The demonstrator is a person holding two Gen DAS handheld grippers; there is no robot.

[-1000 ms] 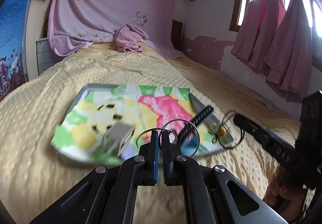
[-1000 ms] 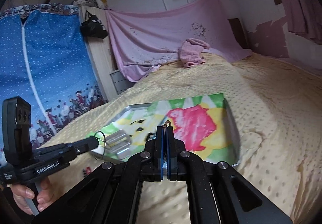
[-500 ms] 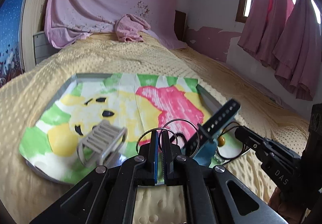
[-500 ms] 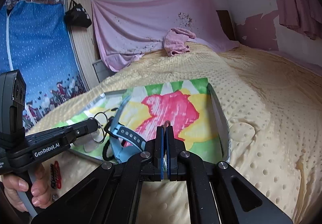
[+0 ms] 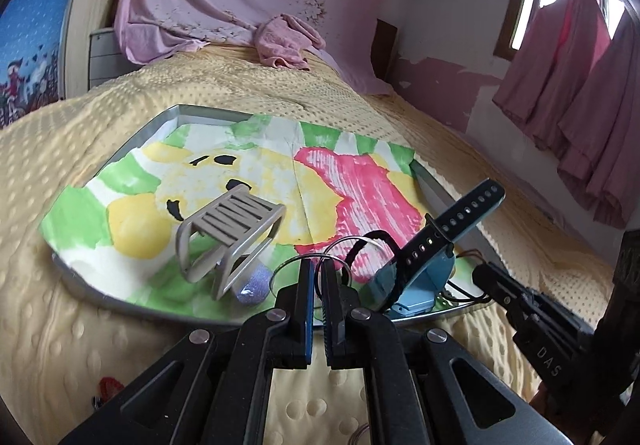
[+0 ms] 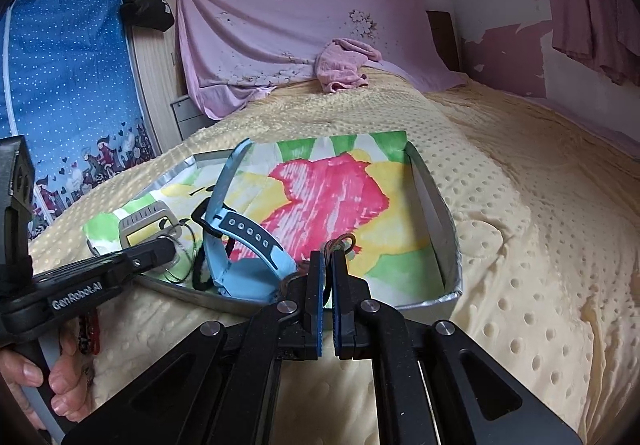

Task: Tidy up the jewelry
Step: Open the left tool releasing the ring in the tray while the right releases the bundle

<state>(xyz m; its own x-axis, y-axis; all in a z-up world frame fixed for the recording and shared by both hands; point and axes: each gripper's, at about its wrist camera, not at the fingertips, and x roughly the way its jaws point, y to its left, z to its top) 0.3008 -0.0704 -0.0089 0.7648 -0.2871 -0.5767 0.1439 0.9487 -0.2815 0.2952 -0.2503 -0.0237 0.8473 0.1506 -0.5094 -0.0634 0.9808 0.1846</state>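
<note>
Hiding part of the scene, the left gripper point(image 5: 316, 273) is covering the near rim of the metal tray point(image 5: 132, 133) and the lower arc of the thin wire bangles point(image 5: 340, 245) it is pinching; two rings are showing, though where they overlap the count is hard to settle. Its jaws are sitting almost together, clamped on that wire. Just right of its tips, one blue watch point(image 5: 424, 281) is standing with its perforated dark strap point(image 5: 460, 221) slanting up and away, and a black cord loop point(image 5: 380, 241) is crossing in front of it. Just left of the tips, one grey slatted clip point(image 5: 232, 229) is tilting over a small lavender piece that is too blurred to name.

The right gripper point(image 6: 327, 257) is pointing down toward the tray's near edge, jaws nearly closed and beginning to part, with a thin brown cord point(image 6: 344, 241) poking up between the tips; what hangs from it is hidden. A colourful drawn paper point(image 6: 332, 197) is lining the tray on the yellow bedspread point(image 6: 520, 225). At the lower left of the right view, a hand point(image 6: 48, 377) is gripping the left tool's handle, cut off by the frame, with something red beside it that is unclear.
</note>
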